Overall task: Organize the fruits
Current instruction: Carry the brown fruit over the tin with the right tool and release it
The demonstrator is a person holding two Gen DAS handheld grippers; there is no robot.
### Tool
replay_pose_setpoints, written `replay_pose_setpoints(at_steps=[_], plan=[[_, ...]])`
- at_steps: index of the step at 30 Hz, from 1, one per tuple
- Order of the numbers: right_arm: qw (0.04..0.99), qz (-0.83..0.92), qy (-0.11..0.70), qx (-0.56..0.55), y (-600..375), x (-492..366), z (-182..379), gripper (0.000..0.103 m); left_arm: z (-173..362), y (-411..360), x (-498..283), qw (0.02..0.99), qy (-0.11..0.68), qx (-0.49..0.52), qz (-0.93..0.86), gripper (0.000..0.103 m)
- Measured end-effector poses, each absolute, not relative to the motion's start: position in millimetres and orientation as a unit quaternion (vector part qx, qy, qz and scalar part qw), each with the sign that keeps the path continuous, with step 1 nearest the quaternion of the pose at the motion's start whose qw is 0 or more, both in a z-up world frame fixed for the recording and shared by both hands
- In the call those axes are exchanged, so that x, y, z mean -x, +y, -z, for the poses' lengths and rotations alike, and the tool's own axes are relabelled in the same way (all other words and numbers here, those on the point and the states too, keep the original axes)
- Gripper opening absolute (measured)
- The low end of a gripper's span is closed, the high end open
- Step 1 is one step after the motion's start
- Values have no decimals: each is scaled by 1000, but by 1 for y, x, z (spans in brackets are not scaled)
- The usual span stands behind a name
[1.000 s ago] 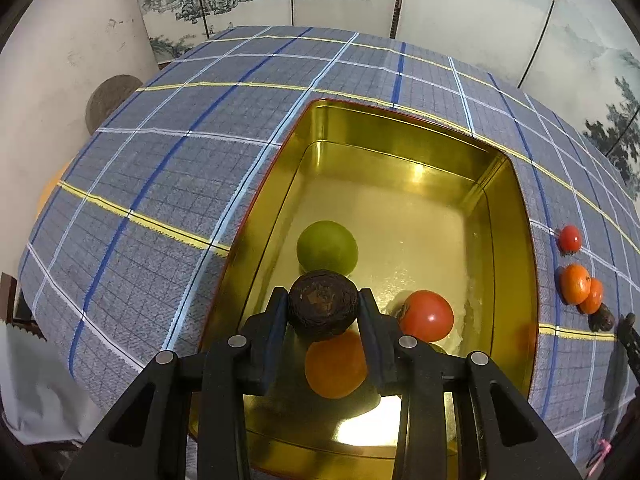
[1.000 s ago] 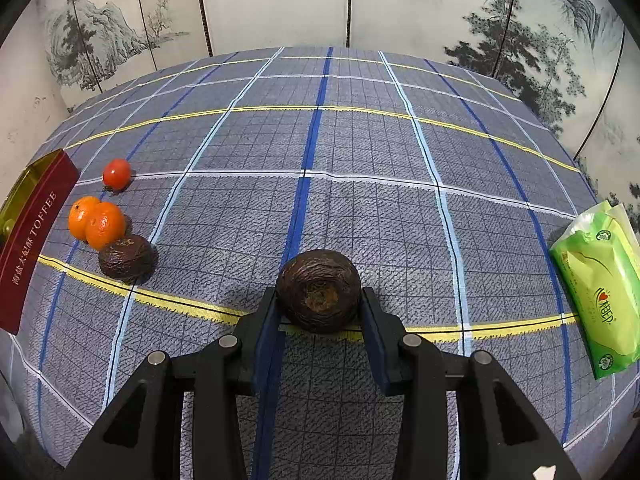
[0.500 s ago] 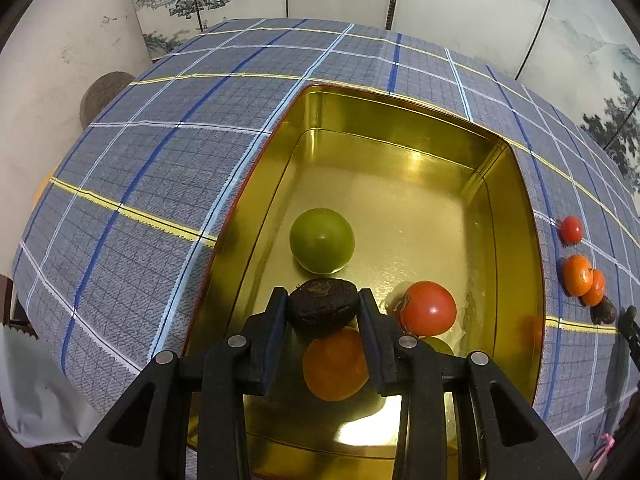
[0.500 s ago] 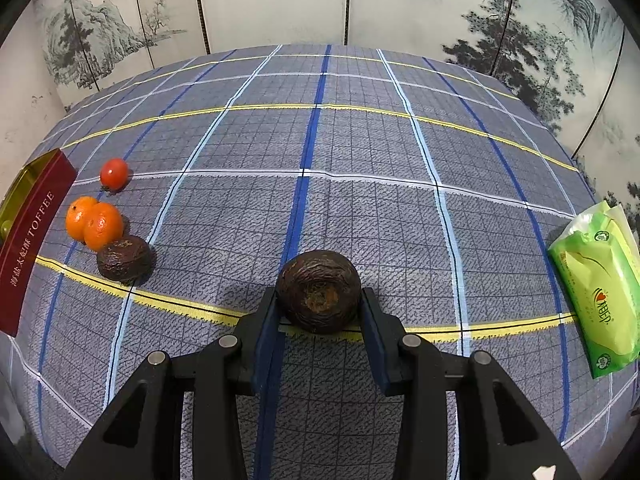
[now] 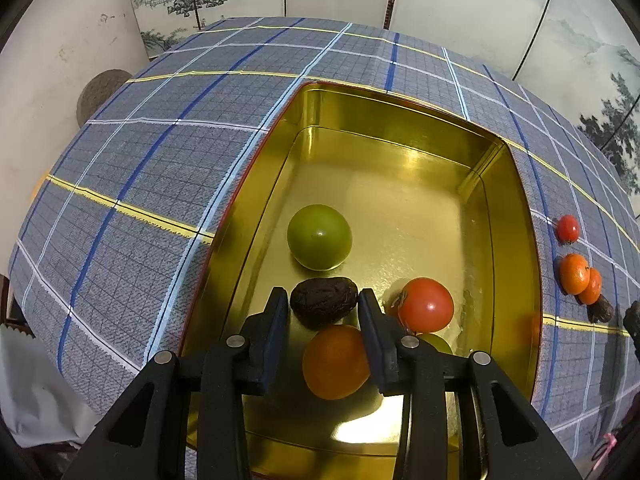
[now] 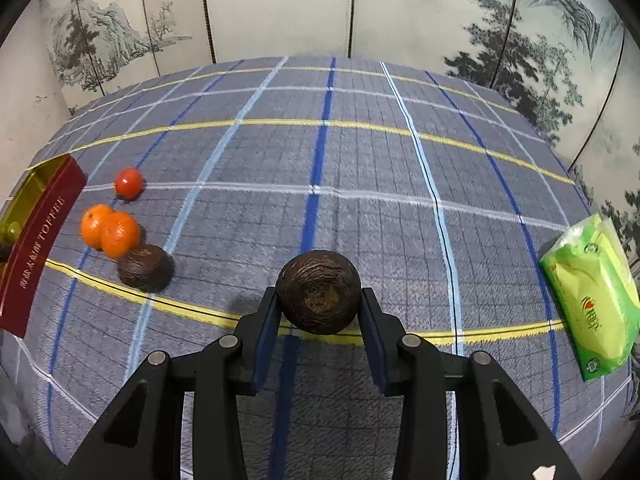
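A gold tin (image 5: 516, 208) holds a green fruit (image 5: 319, 237), a red one (image 5: 426, 304) and an orange one (image 5: 335, 362). A dark wrinkled fruit (image 5: 323, 302) lies in the tin against the orange one, between the pads of my left gripper (image 5: 323, 312). Thin gaps show at both pads, so the gripper is just open. My right gripper (image 6: 319, 312) hangs above the checked cloth, shut on another dark wrinkled fruit (image 6: 319, 292). On the cloth beside the tin (image 6: 40, 248) lie a third dark fruit (image 6: 144, 266), two small oranges (image 6: 110, 232) and a small red fruit (image 6: 128, 181).
A green pack of wipes (image 6: 592, 300) lies at the cloth's right edge. A painted folding screen (image 6: 280, 8) stands behind the table. A further greenish fruit (image 5: 438, 344) peeps out behind my left gripper's right finger.
The dark fruit in my left gripper has rolled from end-on to lying flat and sunk onto the tin's contents, as the pads parted slightly. The right gripper and its fruit have kept still.
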State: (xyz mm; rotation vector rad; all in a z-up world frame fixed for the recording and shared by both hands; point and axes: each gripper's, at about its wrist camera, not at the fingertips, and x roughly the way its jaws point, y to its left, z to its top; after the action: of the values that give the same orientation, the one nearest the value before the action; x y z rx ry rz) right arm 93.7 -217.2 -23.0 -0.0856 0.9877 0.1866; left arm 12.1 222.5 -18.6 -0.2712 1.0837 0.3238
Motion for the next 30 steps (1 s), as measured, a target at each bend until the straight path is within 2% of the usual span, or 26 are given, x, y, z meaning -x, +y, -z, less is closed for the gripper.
replay_pose_setpoints(at_steps=[3, 5, 7, 17, 24, 30], plan=[[879, -101, 464, 44, -209, -92, 13, 37, 19, 222, -11, 837, 510, 128, -153, 41], [881, -112, 458, 47, -200, -92, 6, 37, 19, 223, -9, 837, 508, 127, -155, 48], [881, -124, 453, 52, -192, -90, 0, 37, 19, 224, -7, 839, 505, 129, -156, 51], [874, -213, 429, 80, -121, -83, -22, 37, 1, 223, 4, 856, 478, 133, -144, 59], [863, -279, 410, 93, -62, -73, -34, 37, -19, 229, 20, 871, 442, 144, -159, 60], [847, -337, 399, 104, -11, -64, -45, 37, -25, 247, 33, 869, 431, 147, -192, 65]])
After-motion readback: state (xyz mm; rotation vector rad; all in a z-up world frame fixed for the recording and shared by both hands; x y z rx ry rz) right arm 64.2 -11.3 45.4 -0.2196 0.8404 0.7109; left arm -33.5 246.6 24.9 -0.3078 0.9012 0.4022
